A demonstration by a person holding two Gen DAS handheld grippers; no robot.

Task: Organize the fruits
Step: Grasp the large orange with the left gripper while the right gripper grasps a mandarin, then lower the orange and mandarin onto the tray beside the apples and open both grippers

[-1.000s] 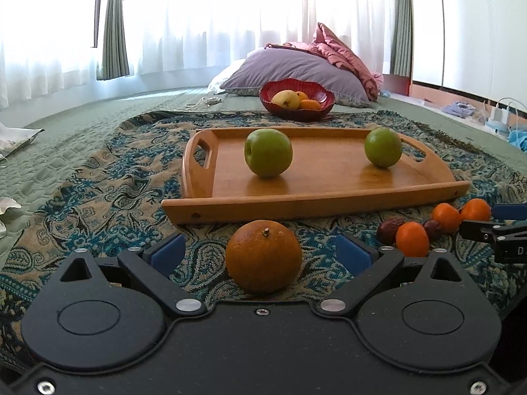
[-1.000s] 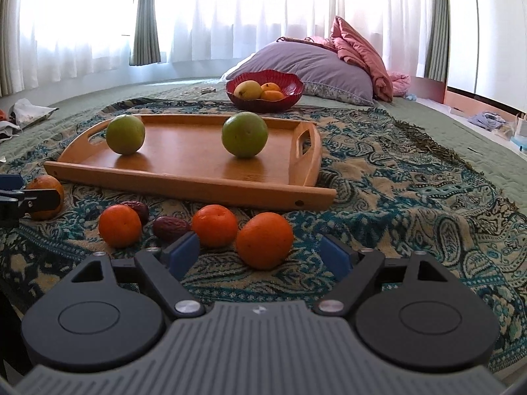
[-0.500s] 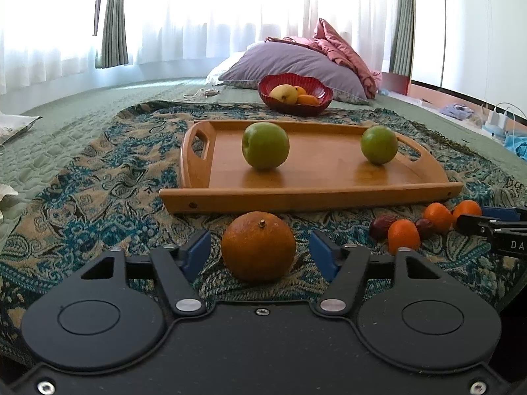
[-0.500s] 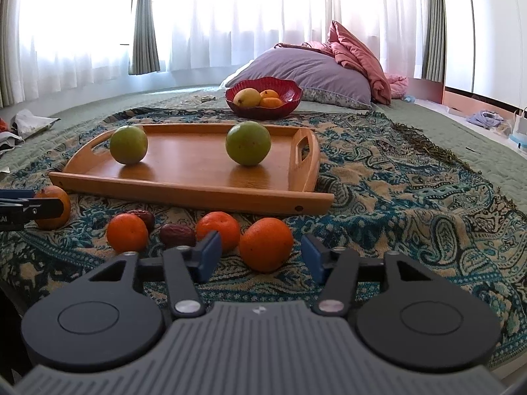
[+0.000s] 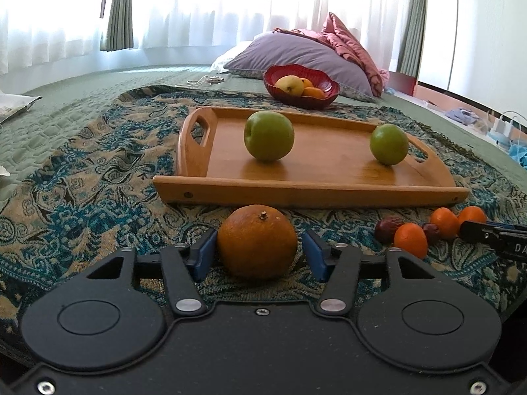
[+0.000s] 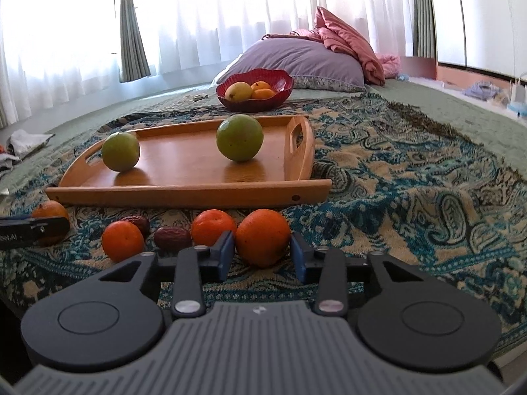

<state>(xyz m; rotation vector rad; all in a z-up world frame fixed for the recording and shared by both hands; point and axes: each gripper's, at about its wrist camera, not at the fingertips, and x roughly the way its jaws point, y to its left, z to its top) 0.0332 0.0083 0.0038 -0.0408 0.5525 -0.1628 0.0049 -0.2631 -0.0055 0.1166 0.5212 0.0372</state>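
Note:
A wooden tray (image 5: 329, 171) holds two green apples (image 5: 268, 135) (image 5: 389, 144); it also shows in the right wrist view (image 6: 184, 171). My left gripper (image 5: 258, 255) is closed against a large dull orange (image 5: 257, 242) on the patterned blanket, the left pad touching, a small gap at the right pad. My right gripper (image 6: 263, 253) is closed around a bright orange (image 6: 263, 237), pads at its sides. Two more small oranges (image 6: 122, 240) (image 6: 212, 227) and two dark dates (image 6: 172, 237) lie left of it.
A red bowl (image 5: 301, 87) with yellow and orange fruit stands behind the tray. A purple pillow (image 5: 303, 56) and pink cloth lie further back. The patterned blanket (image 6: 411, 191) covers a green quilted bed. Curtained windows are behind.
Both grippers have closed in from wide open onto their oranges and risen slightly, tilting the view downward. The fruit stays on the blanket.

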